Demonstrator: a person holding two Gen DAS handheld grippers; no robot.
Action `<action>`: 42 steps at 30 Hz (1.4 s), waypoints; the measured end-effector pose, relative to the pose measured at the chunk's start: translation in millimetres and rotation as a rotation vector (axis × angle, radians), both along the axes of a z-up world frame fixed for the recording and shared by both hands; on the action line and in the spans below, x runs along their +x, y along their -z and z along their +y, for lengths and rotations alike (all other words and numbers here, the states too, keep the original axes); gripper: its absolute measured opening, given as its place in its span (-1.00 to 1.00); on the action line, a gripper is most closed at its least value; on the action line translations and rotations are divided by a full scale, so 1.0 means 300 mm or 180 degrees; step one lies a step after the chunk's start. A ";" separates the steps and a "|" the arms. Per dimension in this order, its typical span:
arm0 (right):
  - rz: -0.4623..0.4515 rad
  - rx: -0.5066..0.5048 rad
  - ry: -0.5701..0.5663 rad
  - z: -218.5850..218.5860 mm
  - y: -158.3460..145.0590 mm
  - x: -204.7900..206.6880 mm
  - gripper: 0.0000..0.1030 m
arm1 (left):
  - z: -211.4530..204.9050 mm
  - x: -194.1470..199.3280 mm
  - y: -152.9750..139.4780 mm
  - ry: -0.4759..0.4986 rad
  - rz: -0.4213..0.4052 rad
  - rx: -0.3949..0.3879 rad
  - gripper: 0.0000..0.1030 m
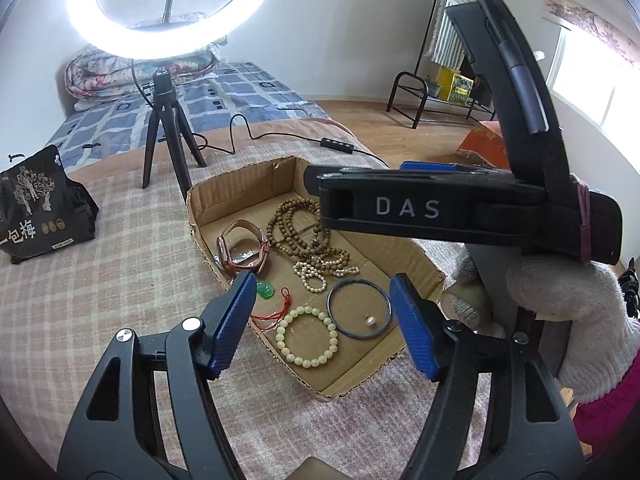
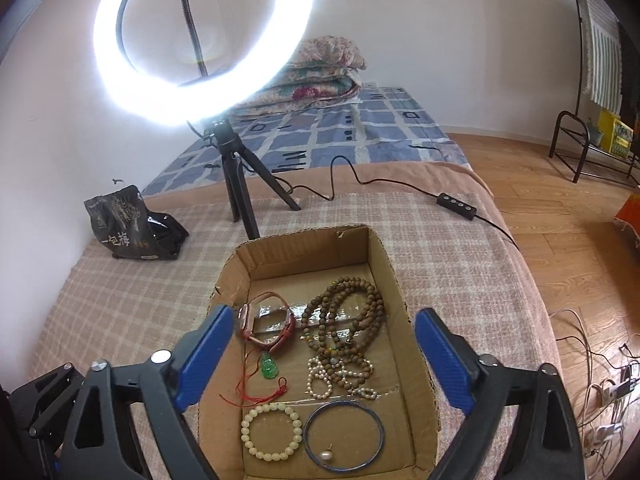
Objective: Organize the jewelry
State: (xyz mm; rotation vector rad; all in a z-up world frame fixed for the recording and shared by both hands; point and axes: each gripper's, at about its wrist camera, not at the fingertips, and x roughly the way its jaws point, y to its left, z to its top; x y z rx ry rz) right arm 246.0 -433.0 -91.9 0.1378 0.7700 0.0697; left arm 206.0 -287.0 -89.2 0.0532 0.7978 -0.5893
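Observation:
An open cardboard box lies on the checked bedspread and holds the jewelry. Inside are a brown wooden bead necklace, a red-strapped watch, a green pendant on red cord, a string of small pearls, a cream bead bracelet, a blue bangle and a single pearl inside the bangle. My right gripper hangs open above the box, holding nothing. My left gripper is open too, over the cream bracelet and bangle, with nothing between its pads.
A lit ring light on a black tripod stands behind the box, its cable and controller trailing right. A black snack bag lies at the left. Folded quilts sit at the wall. The bed's edge and wooden floor are to the right.

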 end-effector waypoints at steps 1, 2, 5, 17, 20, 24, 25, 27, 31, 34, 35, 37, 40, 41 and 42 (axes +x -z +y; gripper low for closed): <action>-0.0014 0.0000 0.0010 0.000 -0.002 -0.002 0.98 | 0.001 0.001 0.001 -0.0009 0.0005 0.0010 0.38; -0.0014 -0.0006 0.0015 0.001 -0.004 -0.003 0.99 | 0.004 0.001 0.000 -0.0015 0.0004 0.0013 0.38; -0.0003 -0.0032 0.0023 0.003 -0.008 -0.009 0.99 | 0.009 -0.003 -0.004 -0.0021 -0.0002 0.0015 0.39; -0.0044 -0.0061 0.0024 0.019 -0.040 -0.043 0.99 | 0.045 -0.043 -0.041 -0.0025 -0.0077 0.0044 0.39; -0.0066 -0.0088 0.0038 0.029 -0.056 -0.059 0.99 | 0.059 -0.052 -0.055 -0.0029 -0.0102 0.0039 0.39; -0.0097 -0.0120 0.0071 0.041 -0.079 -0.080 0.99 | 0.080 -0.068 -0.077 -0.0046 -0.0156 0.0026 0.39; -0.0105 -0.0120 0.0078 0.043 -0.086 -0.086 0.99 | 0.087 -0.073 -0.083 -0.0048 -0.0165 0.0019 0.39; -0.0129 -0.0121 0.0095 0.047 -0.100 -0.102 0.99 | 0.101 -0.083 -0.092 -0.0055 -0.0181 0.0013 0.39; -0.0170 -0.0159 0.0124 0.057 -0.129 -0.137 0.99 | 0.135 -0.104 -0.111 -0.0080 -0.0226 0.0026 0.40; -0.0188 -0.0194 0.0137 0.067 -0.145 -0.166 0.99 | 0.171 -0.121 -0.127 -0.0116 -0.0262 0.0027 0.40; -0.0194 -0.0202 0.0139 0.068 -0.148 -0.174 0.99 | 0.182 -0.125 -0.135 -0.0128 -0.0268 0.0021 0.40; -0.0205 -0.0215 0.0142 0.075 -0.160 -0.194 0.99 | 0.204 -0.134 -0.147 -0.0149 -0.0283 0.0016 0.40; -0.0229 -0.0246 0.0168 0.089 -0.181 -0.227 0.99 | 0.241 -0.156 -0.168 -0.0191 -0.0327 0.0013 0.40; -0.0244 -0.0257 0.0175 0.095 -0.189 -0.240 0.99 | 0.251 -0.159 -0.174 -0.0200 -0.0337 0.0007 0.40; -0.0260 -0.0266 0.0169 0.102 -0.198 -0.256 0.99 | 0.260 -0.164 -0.178 -0.0208 -0.0350 0.0008 0.41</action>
